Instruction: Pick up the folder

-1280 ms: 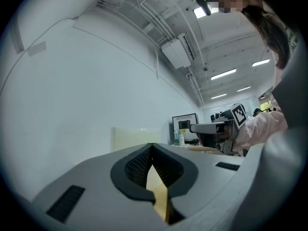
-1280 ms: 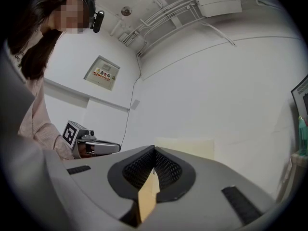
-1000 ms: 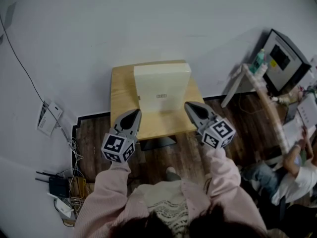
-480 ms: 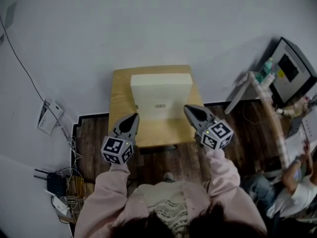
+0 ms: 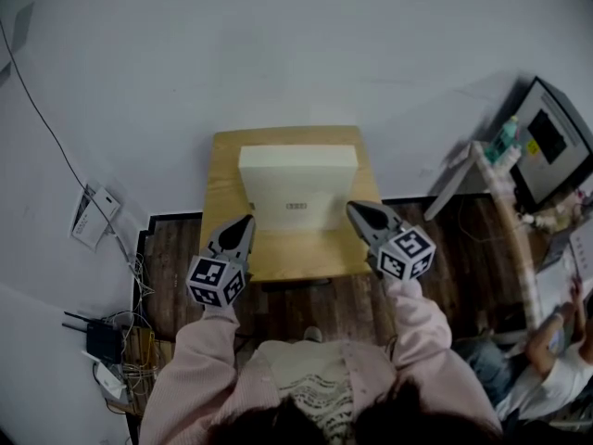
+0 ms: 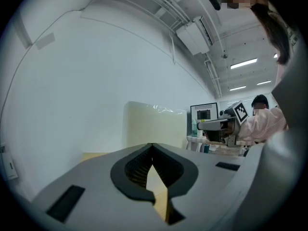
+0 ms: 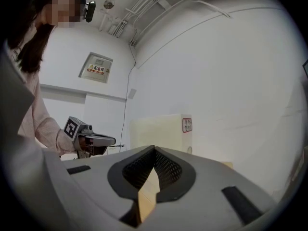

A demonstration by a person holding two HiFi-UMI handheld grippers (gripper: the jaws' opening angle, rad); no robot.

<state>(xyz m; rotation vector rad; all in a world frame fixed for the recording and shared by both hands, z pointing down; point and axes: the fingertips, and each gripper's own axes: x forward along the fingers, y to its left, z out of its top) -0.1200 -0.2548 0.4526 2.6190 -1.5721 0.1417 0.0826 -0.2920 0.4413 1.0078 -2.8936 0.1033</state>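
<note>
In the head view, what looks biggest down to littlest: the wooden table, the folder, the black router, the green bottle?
1. wooden table
2. folder
3. black router
4. green bottle
The router and bottle look nearly alike in size, so their order is unsure.

white wall (image 5: 278, 44), dark wood floor (image 5: 171, 248), small wooden table (image 5: 222, 174), ceiling strip lights (image 6: 243, 63)

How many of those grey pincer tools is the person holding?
2. The left gripper hovers over the table's near left part, the right gripper over its near right part, flanking the folder. Both are shut and empty.
</note>
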